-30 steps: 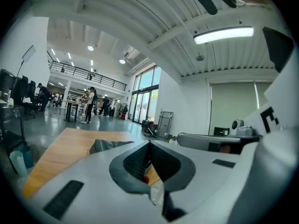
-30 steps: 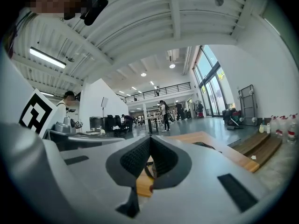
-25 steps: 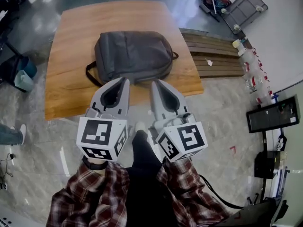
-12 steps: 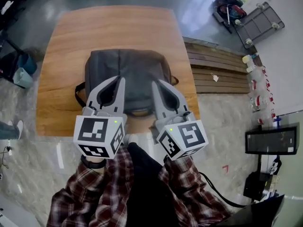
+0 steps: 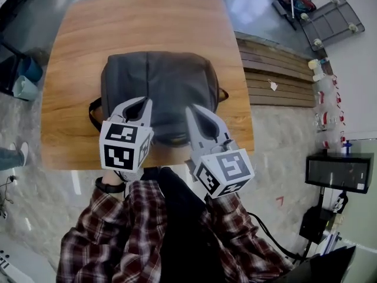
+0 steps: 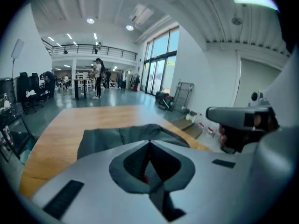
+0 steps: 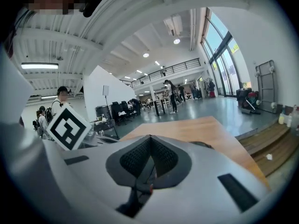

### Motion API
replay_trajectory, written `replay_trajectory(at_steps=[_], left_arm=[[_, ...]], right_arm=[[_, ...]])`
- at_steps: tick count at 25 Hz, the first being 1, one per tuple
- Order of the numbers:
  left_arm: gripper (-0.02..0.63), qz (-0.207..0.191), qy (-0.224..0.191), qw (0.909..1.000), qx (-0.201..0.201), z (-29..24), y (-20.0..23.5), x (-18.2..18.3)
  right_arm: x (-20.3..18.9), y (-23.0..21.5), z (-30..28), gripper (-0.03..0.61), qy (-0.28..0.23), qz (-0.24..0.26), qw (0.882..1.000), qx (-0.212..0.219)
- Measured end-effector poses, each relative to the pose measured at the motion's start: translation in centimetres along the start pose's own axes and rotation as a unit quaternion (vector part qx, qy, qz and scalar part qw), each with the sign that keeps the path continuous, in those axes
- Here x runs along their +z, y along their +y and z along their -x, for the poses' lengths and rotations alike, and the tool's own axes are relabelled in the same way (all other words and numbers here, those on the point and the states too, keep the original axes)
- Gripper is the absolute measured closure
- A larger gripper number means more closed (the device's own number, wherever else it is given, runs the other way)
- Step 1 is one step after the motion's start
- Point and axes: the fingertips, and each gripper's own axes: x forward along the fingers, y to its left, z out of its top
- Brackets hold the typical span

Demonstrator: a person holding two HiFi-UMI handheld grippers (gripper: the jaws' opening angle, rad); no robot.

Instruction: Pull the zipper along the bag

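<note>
While the bag (image 5: 159, 87) lies flat in the middle of the table (image 5: 135, 22), dark grey, with a strap (image 5: 94, 108) looping out at its left side, both grippers hang over its near edge. The left gripper (image 5: 146, 102) has its jaws pressed together with nothing between them, tips over the bag's near left part. The right gripper (image 5: 189, 109) is likewise clenched on nothing, over the near right part. Whether either touches the fabric cannot be told. Wooden boards (image 5: 277, 75) lie on the floor just right of the table.
</note>
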Motion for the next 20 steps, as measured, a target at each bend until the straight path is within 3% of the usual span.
replay_trajectory(at_steps=[5,9,12,16,20], left_arm=[[0.603,-0.050,0.147,0.9877,-0.011,-5.0,1.9,-8.6],[0.603,-0.045,0.217,0.9750,-0.019,-7.3,2.8,-14.3],[0.603,-0.016,0.220,0.9754,-0.016,-8.3,3.1,-16.4],[0.603,0.010,0.229,0.9731,-0.020,-9.1,3.6,-17.3],[0.603,0.027,0.229,0.9725,-0.030,-9.4,3.6,-17.3]], right_arm=[[-7.6,-0.8,-1.5,0.569,0.087,-0.035,0.996,0.006],[-12.2,-0.7,-2.0,0.569,0.137,-0.061,0.989,0.011],[-15.6,-0.3,-2.2,0.569,0.195,-0.078,0.978,0.020],[-21.1,1.8,-2.6,0.569,0.303,-0.110,0.945,0.058],[-24.0,3.7,-3.5,0.541,0.351,-0.129,0.924,0.081]])
